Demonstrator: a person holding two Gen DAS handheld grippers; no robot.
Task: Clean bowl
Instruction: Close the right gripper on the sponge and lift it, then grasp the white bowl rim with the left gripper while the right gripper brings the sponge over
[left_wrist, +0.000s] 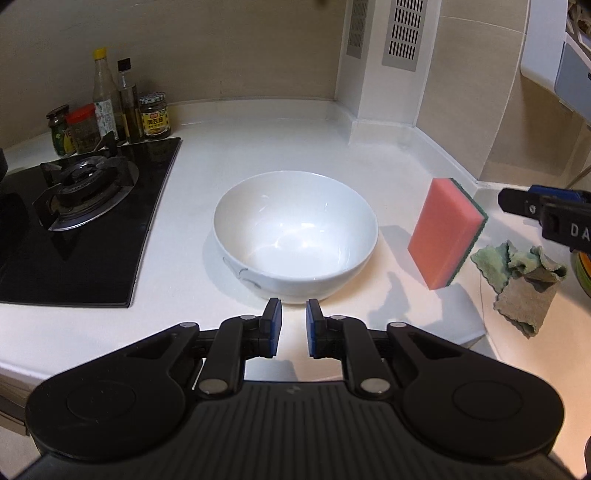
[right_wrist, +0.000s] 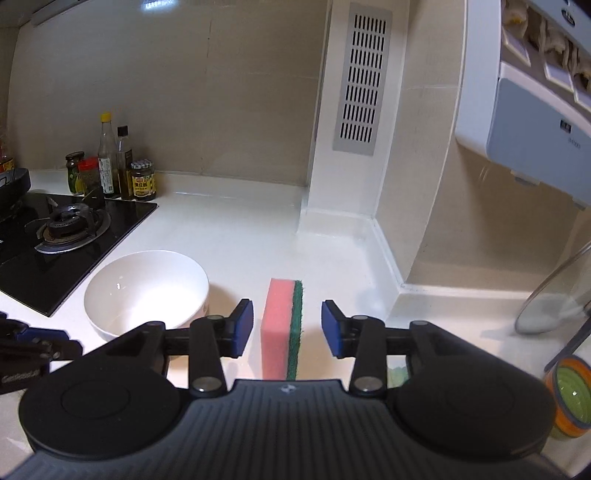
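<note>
A white bowl (left_wrist: 295, 236) sits upright on a white kitchen counter (left_wrist: 258, 133), just right of a black gas stove (left_wrist: 85, 221). The left gripper (left_wrist: 294, 321) hovers at the bowl's near rim, its blue-padded fingers (left_wrist: 274, 325) set to a narrow gap with nothing between them and not touching the bowl.

To the right of the bowl, a pink sponge (left_wrist: 445, 232) with a green scouring layer stands on its long edge on the counter, apart from the bowl. In the right wrist view, the sponge (right_wrist: 282, 328) lies between the wide-spread fingers (right_wrist: 242, 328) of the right gripper (right_wrist: 287, 326), with clear space on both sides; neither pad touches it. The bowl (right_wrist: 146, 291) appears to the left of that gripper, and part of the left gripper (right_wrist: 37, 347) shows at the lower left edge.

A crumpled green cloth (left_wrist: 524, 284) lies on the counter right of the sponge. 5 bottles and jars (left_wrist: 110, 107) stand in a cluster at the far left, behind the stove. A white column with a slotted vent grille (right_wrist: 362, 77) rises from the far side of the counter. At the right edge of the right wrist view, a clear glass lid (right_wrist: 546, 302) leans upright, and a green and orange container (right_wrist: 570, 398) sits near it.
</note>
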